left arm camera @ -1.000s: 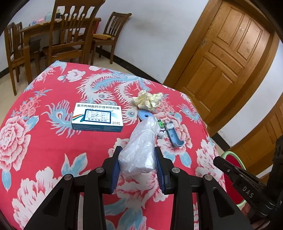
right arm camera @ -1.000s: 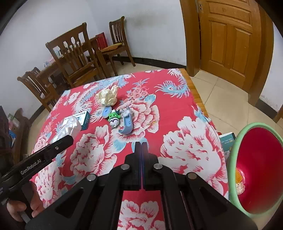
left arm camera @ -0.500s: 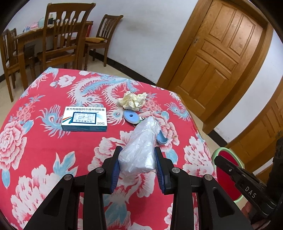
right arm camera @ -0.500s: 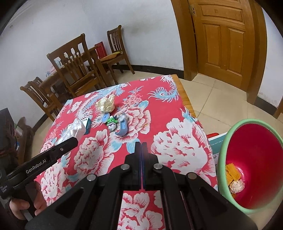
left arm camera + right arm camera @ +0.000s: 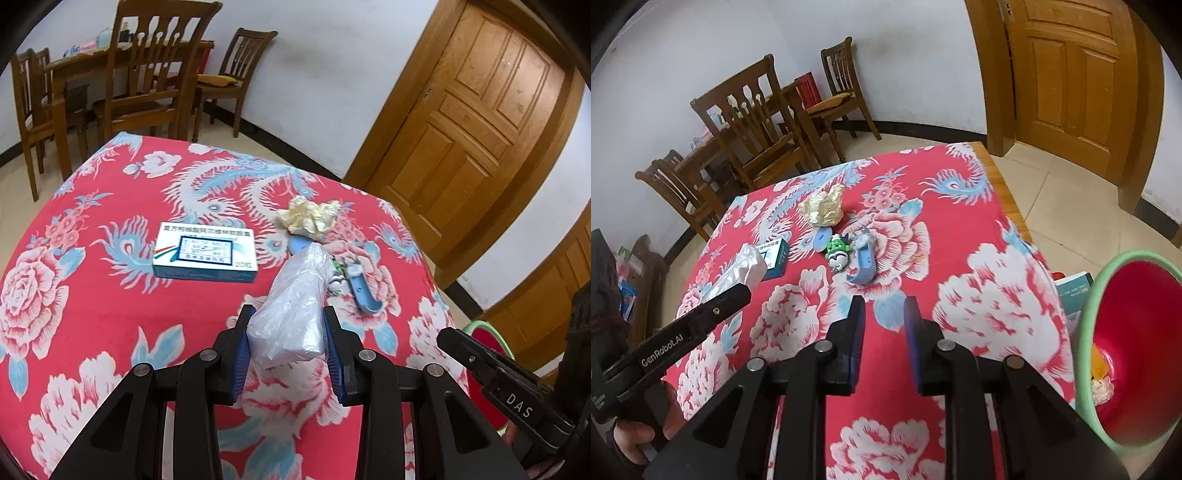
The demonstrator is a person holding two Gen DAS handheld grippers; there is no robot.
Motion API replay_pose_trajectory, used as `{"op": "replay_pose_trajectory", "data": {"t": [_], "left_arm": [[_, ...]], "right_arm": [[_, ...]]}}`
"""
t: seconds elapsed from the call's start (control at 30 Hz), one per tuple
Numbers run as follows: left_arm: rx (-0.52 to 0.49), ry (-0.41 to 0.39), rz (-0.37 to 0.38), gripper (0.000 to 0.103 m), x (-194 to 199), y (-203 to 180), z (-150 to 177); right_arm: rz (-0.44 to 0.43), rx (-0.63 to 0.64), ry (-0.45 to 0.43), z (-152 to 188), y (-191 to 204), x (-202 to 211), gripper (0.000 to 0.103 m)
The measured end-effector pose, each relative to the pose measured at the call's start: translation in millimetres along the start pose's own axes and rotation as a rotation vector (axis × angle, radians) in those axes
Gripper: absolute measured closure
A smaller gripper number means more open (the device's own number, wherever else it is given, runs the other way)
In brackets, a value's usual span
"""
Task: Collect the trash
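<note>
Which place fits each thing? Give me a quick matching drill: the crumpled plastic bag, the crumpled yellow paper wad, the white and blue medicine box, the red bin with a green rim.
Things:
1. crumpled clear plastic bag
2. crumpled pale yellow paper wad
3. flat white and blue medicine box
4. red bin with a green rim

Places:
A. beside the table's edge, off the cloth
B. lying alone on the cloth
C. clamped in the left tool
D. at the far end of the small blue items

Pairs: 1-C, 2-D, 3-B, 4-A

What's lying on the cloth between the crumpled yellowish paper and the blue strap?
In the right wrist view, a blue disc and a small green-and-white toy figure lie between the crumpled paper and the blue strap.
</note>
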State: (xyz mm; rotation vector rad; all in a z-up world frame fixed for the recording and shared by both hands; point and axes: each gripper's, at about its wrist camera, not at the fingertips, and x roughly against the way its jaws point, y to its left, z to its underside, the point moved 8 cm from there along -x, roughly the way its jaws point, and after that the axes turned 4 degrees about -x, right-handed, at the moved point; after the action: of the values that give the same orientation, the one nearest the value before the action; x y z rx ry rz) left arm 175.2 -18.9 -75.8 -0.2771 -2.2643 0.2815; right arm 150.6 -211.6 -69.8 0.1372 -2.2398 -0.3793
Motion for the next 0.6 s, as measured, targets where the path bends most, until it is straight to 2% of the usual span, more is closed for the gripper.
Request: {"op": "replay_pose_trajectory", "data": {"t": [0.13, 0.23, 0.6], "left_arm": [[0.021, 0.0, -0.007, 0.067, -4, 10, -2], [0.033, 0.006, -0.007, 0.067, -7, 16, -3], [0.057, 0.02, 0.002, 0.067, -16, 26, -2]], "right_arm": [[0.003, 0.027, 0.028, -4, 11, -17, 0.061], [0.013, 0.063, 0.046, -3, 21, -30, 0.055], [0.088, 0.134, 0.087, -5, 30, -73, 0.055]]}}
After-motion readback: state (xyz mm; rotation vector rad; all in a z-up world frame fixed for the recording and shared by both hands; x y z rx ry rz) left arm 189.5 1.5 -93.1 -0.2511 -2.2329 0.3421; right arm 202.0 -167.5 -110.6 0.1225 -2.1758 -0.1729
